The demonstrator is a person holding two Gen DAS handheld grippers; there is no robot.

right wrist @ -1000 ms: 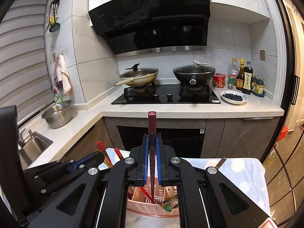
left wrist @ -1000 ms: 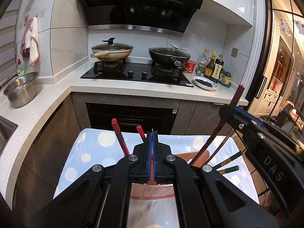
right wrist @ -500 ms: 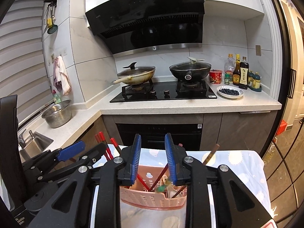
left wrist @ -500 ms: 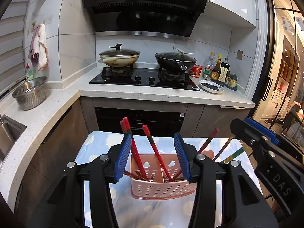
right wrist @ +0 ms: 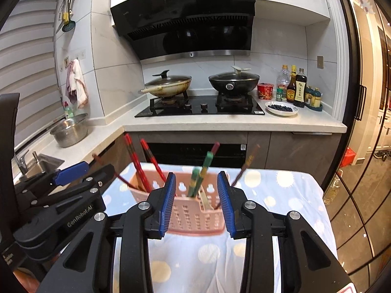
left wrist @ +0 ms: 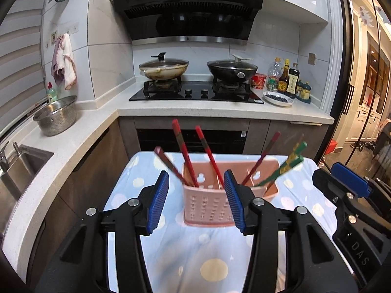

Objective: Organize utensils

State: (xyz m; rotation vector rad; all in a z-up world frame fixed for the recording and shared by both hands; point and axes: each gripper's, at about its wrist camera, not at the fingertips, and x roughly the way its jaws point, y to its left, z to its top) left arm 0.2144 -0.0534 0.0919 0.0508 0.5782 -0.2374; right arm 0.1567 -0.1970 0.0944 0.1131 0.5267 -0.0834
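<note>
While both tools hang above the small table covered in a pale blue cloth with yellow and white dots (left wrist: 215, 251), the left gripper (left wrist: 196, 199) has its black arms and ribbed blue pads (left wrist: 158, 202) spread wide, with nothing between them. The right gripper (right wrist: 196, 201) is likewise parted wide and grips nothing, its blue pads (right wrist: 167, 202) framing the basket from the near side. The pink perforated plastic utensil basket (left wrist: 207, 207) stands upright on the cloth, roughly in the middle of the table, close in front of both tools. Inside it, several red lacquered chopsticks (left wrist: 182, 151) lean out toward the left end, another red one (left wrist: 265, 155) tilts to the right, and a pair of green chopsticks with gold lettering (left wrist: 287, 166) slants over the right rim; in the right wrist view the green pair (right wrist: 200, 174) rises near the basket's centre, and a dark brown chopstick (right wrist: 245, 166) leans off to the right. Some sticks are blurred. Behind the table runs a white speckled stone counter (left wrist: 220, 108) carrying a black glass gas hob (left wrist: 195, 94) with two lidded woks, a white plate of dark berries (left wrist: 278, 97), a group of sauce bottles (left wrist: 288, 79), and a steel colander (left wrist: 56, 118) near the sink on the left.
</note>
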